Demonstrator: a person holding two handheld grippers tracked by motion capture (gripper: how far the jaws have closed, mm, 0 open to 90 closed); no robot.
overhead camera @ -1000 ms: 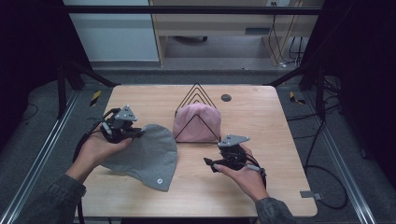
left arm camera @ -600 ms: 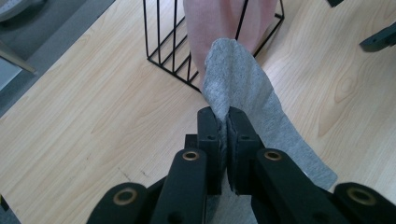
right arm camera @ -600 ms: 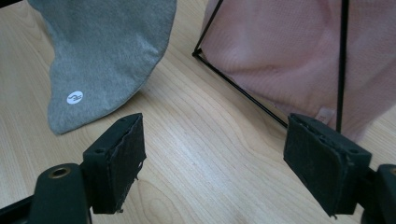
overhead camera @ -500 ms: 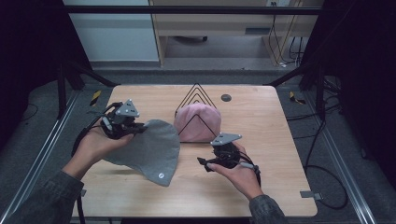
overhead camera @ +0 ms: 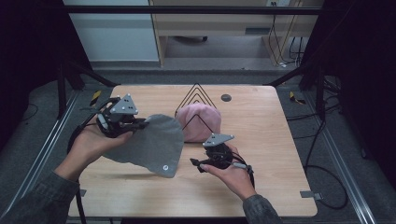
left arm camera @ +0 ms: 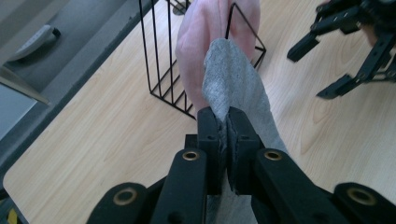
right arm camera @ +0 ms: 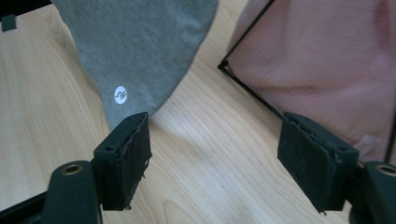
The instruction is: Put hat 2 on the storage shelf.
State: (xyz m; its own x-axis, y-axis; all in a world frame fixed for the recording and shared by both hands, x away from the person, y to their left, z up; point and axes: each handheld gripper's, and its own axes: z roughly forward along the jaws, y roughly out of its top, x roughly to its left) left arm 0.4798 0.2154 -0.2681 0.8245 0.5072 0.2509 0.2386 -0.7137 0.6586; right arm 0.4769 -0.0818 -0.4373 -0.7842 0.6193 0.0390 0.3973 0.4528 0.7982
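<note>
A grey cloth (overhead camera: 152, 144) with a small white round label (right arm camera: 121, 94) hangs from my left gripper (overhead camera: 142, 122), its lower part resting on the wooden table (overhead camera: 261, 130). In the left gripper view the jaws of my left gripper (left arm camera: 226, 130) are shut on the edge of the grey cloth (left arm camera: 233, 79). A pink cloth (overhead camera: 203, 122) sits in a black wire rack (overhead camera: 196, 93) just behind it. My right gripper (overhead camera: 196, 164) points at the grey cloth's lower corner. Its jaws (right arm camera: 215, 158) have just been closing a little but stand open, with bare table between them.
A small dark round disc (overhead camera: 226, 97) lies on the table behind the rack. Black frame posts (overhead camera: 63, 84) stand at the table's sides. A yellow and black tool (overhead camera: 95, 97) lies off the table's far left corner.
My left hand has lifted the grey cloth's edge higher. My right gripper has moved left, closer to the cloth's lower corner.
</note>
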